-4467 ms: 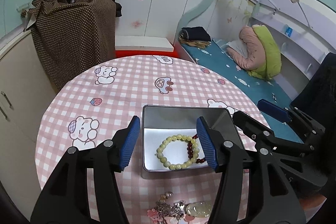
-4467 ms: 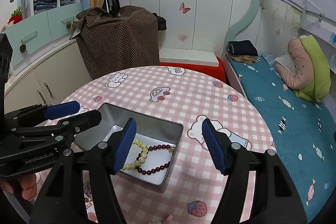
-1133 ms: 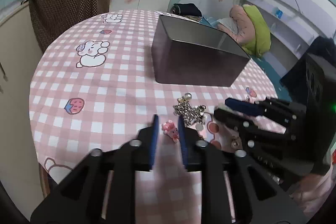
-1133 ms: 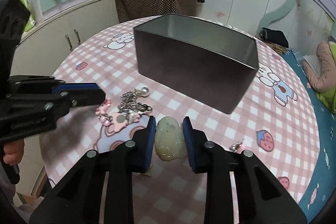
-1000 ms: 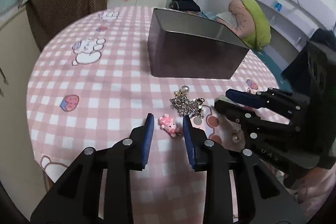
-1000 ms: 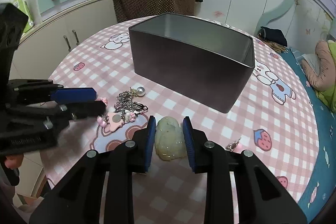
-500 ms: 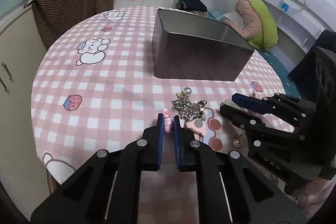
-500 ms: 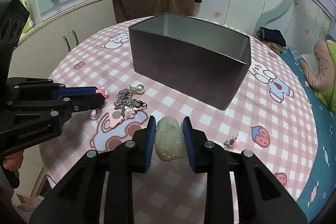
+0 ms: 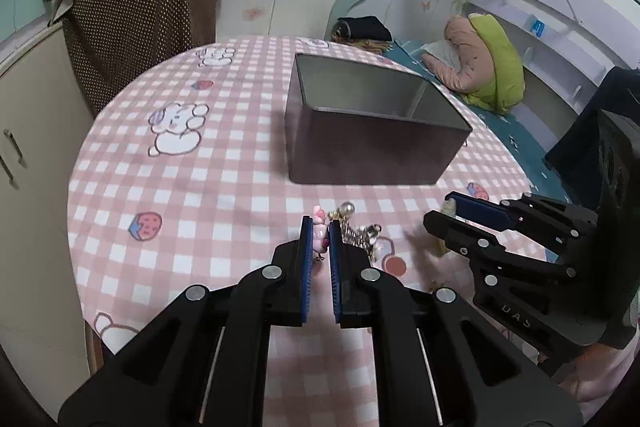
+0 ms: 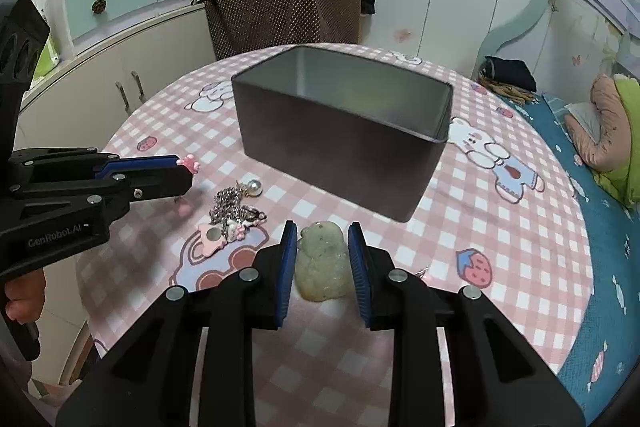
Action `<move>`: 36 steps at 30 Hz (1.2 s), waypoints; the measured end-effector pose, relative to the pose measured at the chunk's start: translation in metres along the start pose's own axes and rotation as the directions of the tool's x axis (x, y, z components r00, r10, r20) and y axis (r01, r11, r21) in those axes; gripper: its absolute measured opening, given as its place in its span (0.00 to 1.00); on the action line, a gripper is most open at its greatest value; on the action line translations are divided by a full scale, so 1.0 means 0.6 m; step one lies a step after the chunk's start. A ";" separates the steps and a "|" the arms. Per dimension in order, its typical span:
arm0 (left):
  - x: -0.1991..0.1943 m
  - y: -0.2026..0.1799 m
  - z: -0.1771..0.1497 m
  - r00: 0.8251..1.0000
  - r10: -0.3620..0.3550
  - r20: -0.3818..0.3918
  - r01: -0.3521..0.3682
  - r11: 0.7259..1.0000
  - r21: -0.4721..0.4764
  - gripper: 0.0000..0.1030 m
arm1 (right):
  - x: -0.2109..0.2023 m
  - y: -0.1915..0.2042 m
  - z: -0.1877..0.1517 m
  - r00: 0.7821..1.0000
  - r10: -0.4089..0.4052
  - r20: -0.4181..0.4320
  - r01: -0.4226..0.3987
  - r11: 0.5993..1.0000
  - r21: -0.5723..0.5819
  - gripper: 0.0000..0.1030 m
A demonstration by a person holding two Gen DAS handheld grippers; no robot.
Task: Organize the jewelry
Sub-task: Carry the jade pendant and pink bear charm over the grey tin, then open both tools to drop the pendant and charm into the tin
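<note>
1. the left gripper (image 9: 320, 237) is clamped on a small pink charm (image 9: 319, 231); the blue pads press it from both sides and its top pokes out past the fingertips. seen from the right wrist view, the same charm (image 10: 189, 163) sticks out at the tip of that gripper (image 10: 176, 169), lifted off the cloth.

2. the right gripper (image 10: 322, 253) is closed on a pale green jade pendant (image 10: 322, 263), which fills the gap between the two blue pads. whether the pendant touches the cloth cannot be told.

3. the metal tin (image 10: 344, 131) stands on the round table (image 10: 500, 227) at about 12 o'clock from the right gripper, well apart from it. in the left wrist view the tin (image 9: 372, 143) is at roughly 1 o'clock from the left gripper. its floor is hidden by the near wall in both views.

4. a heap of silver chain with a pearl bead (image 10: 236, 209) lies on the pink checked cloth between the two grippers, at about 10 o'clock from the jade pendant. a flat pink piece lies touching its near edge. in the left wrist view this heap (image 9: 356, 231) is just beside the left gripper's right finger.

5. a small earring-like piece (image 10: 422, 271) lies on the cloth at 3 o'clock from the right gripper, mostly hidden by its finger.
</note>
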State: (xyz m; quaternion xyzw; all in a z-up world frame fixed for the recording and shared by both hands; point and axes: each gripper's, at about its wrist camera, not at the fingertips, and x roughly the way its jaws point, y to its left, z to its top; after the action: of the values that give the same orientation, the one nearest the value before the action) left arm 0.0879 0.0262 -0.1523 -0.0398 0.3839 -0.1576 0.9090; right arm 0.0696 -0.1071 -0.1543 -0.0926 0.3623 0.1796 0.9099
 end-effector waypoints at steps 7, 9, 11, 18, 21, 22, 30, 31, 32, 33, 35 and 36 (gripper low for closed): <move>-0.013 -0.011 0.028 0.999 -0.003 0.053 0.002 1.000 0.020 0.08 | -0.017 -0.005 0.017 0.999 -0.012 0.046 0.012 1.000 0.007 0.24; -0.015 -0.015 0.036 0.998 -0.005 0.064 0.003 1.000 0.026 0.08 | -0.023 -0.007 0.023 0.998 -0.016 0.060 0.016 1.000 0.007 0.24; -0.018 -0.019 0.044 0.997 -0.009 0.078 0.006 0.999 0.035 0.08 | -0.029 -0.010 0.032 0.997 -0.022 0.078 0.021 1.000 0.007 0.24; -0.029 -0.037 0.080 0.990 -0.021 0.138 0.012 0.998 0.063 0.08 | -0.052 -0.028 0.064 0.986 -0.052 0.159 0.047 0.998 0.033 0.24; -0.031 -0.041 0.096 0.987 -0.033 0.157 0.023 0.998 0.067 0.08 | -0.055 -0.036 0.081 0.980 -0.068 0.185 0.060 0.997 0.047 0.24; -0.031 -0.044 0.103 0.985 -0.034 0.167 0.023 0.997 0.070 0.08 | -0.056 -0.038 0.086 0.979 -0.070 0.191 0.061 0.997 0.049 0.24; -0.019 -0.056 0.137 0.980 -0.047 0.193 0.029 0.995 0.095 0.08 | -0.043 -0.052 0.118 0.973 -0.080 0.216 0.066 0.995 0.069 0.24; -0.015 -0.058 0.141 0.980 -0.044 0.193 0.026 0.995 0.095 0.08 | -0.039 -0.052 0.122 0.973 -0.080 0.215 0.067 0.996 0.066 0.24; -0.010 -0.058 0.144 0.981 -0.044 0.190 0.026 0.995 0.096 0.08 | -0.034 -0.053 0.125 0.974 -0.076 0.214 0.064 0.996 0.063 0.24; -0.005 -0.058 0.146 0.981 -0.043 0.188 0.025 0.995 0.095 0.08 | -0.031 -0.054 0.125 0.974 -0.076 0.212 0.064 0.996 0.063 0.24; 0.008 -0.056 0.152 0.983 -0.039 0.181 0.023 0.995 0.092 0.08 | -0.020 -0.056 0.129 0.977 -0.072 0.201 0.060 0.996 0.065 0.24; 0.013 -0.054 0.154 0.983 -0.039 0.177 0.023 0.996 0.092 0.08 | -0.015 -0.057 0.129 0.978 -0.071 0.196 0.059 0.996 0.065 0.24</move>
State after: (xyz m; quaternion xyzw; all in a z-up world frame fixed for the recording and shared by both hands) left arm 0.1505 -0.0115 -0.0865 -0.0189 0.2928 -0.1845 0.9380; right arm 0.1255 -0.1176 -0.0908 -0.0591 0.2718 0.1473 0.9492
